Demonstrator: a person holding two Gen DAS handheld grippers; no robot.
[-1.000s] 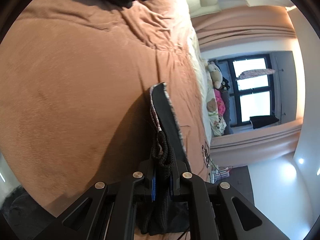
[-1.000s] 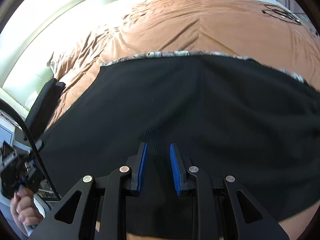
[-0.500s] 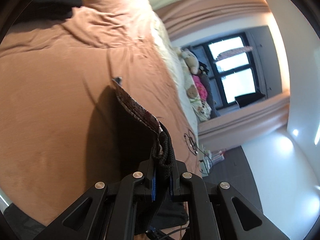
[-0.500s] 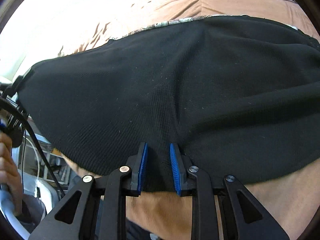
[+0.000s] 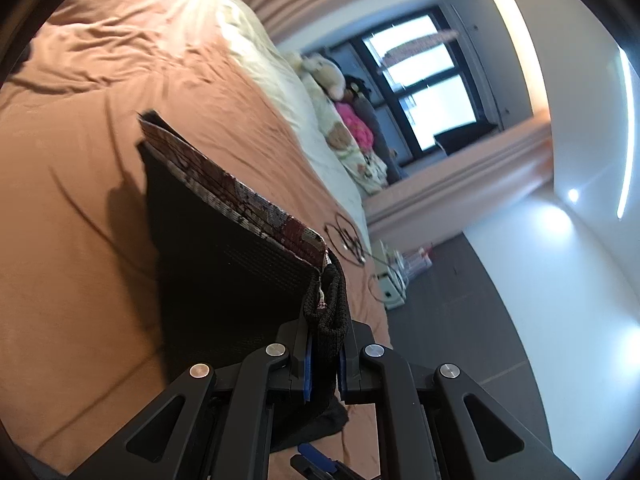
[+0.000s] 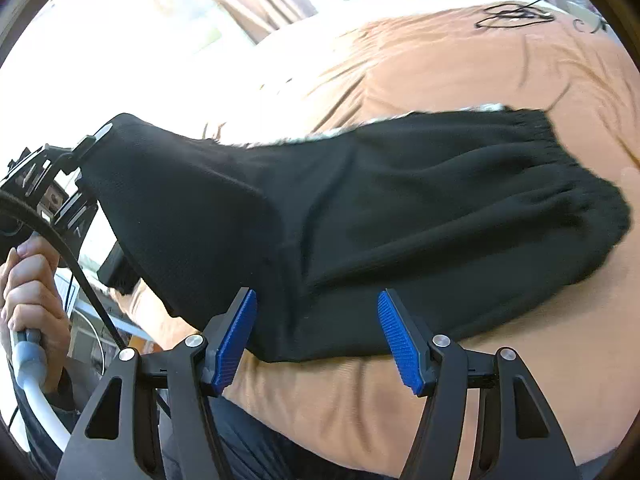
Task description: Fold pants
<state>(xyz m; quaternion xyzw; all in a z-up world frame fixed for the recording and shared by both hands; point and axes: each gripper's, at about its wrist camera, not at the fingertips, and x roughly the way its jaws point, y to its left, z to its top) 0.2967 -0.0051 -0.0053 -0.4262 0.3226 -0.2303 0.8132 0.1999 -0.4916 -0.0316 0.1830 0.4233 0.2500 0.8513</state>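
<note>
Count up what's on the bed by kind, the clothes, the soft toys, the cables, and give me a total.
Pants: 1, black pants, one end pinched in the left gripper, right gripper opening
Soft toys: 2, a cream plush and a pink one by the window
Cable tangles: 1, black cable on the brown bedspread
Total: 4

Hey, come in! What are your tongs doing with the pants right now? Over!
Left tongs shut on pants. Right tongs opening, pants edge between. Nothing blocking.
</note>
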